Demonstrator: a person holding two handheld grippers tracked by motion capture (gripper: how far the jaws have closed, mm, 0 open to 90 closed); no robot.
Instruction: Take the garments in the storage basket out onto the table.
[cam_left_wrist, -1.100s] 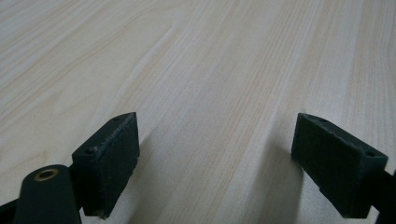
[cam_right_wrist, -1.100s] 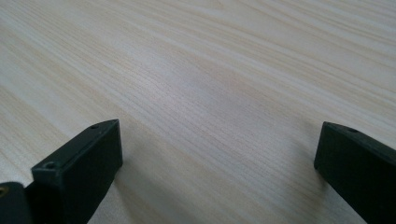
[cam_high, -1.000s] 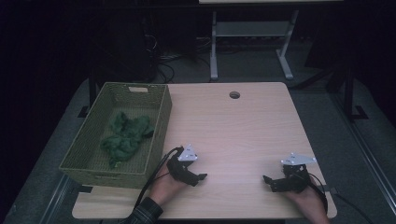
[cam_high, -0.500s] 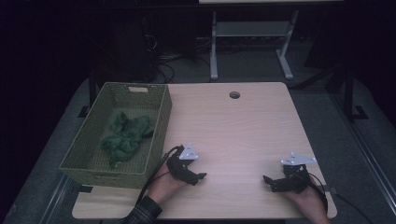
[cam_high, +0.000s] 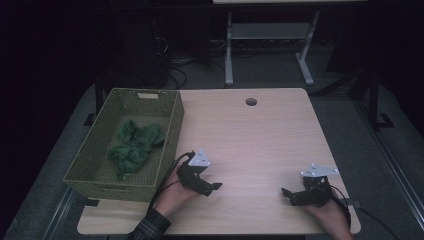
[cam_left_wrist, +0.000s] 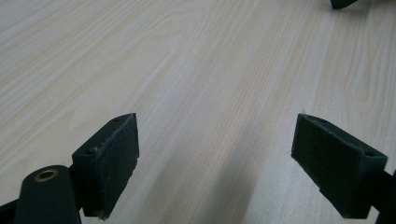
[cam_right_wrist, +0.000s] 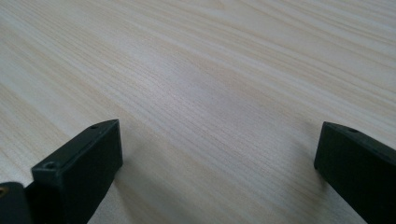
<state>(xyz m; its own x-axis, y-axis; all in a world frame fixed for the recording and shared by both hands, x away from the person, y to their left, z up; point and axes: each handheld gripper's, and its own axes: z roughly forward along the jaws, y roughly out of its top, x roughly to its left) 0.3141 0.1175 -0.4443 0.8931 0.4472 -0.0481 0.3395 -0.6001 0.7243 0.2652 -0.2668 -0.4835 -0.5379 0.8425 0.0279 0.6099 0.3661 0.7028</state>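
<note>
I hold a pair of tongs in each hand, low over the tabletop (cam_high: 260, 135), and both stand wide with nothing between them. In the left gripper view my left tongs (cam_left_wrist: 215, 154) frame only bare wood, with a dark tip of the other gripper at the far upper corner. In the right gripper view my right tongs (cam_right_wrist: 217, 163) frame bare wood too.

The green cloth (cam_high: 134, 146) lies crumpled inside the basket (cam_high: 172, 131), roughly in its middle. The basket sits at the left side of the tabletop. From how things lie, I judge that putting the cloth into the basket is done, if that is the job; if the cloth is to come out, nothing of it has begun. Either way neither pair of tongs touches it.

Taking the basket as my mark: my left tongs (cam_high: 209, 186) are just beside its near right corner, outside the wall, pointing away from it toward the middle of the tabletop. The cloth is on the far side of that wall from them, near but apart. My right tongs (cam_high: 291, 195) are well apart from the basket, near the front right corner of the tabletop, pointing back toward it.
</note>
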